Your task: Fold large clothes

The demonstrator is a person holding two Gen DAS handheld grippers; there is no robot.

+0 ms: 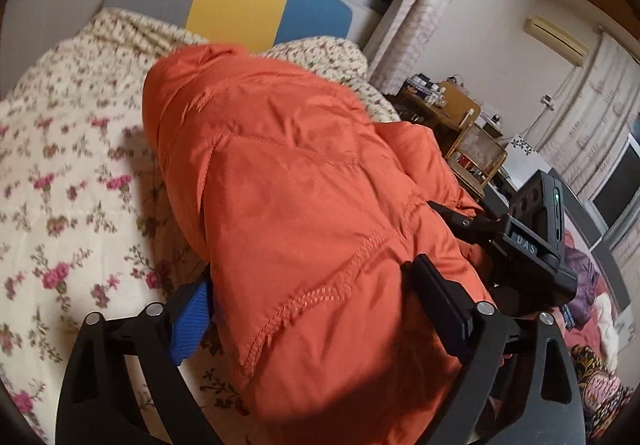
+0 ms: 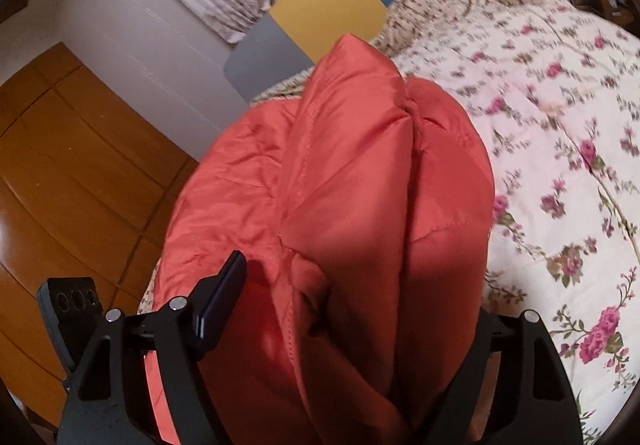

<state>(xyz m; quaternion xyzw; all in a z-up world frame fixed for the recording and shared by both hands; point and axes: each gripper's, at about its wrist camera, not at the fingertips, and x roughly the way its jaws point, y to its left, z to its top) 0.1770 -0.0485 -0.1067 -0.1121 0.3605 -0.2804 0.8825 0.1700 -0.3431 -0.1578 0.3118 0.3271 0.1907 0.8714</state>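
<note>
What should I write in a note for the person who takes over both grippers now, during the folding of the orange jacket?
Left gripper: jaws wide around a thick bundle of the orange puffer jacket; whether the pads press on it is not clear. A blue knit cuff shows by its left finger.
Right gripper: jaws also wide around the jacket's other end; grip equally unclear.
Where: the jacket lies bunched on the floral bedspread, near the bed's edge.
Done: the jacket is gathered into a thick roll.
Left: confirm both grips, lay it flat, finish the fold.
</note>
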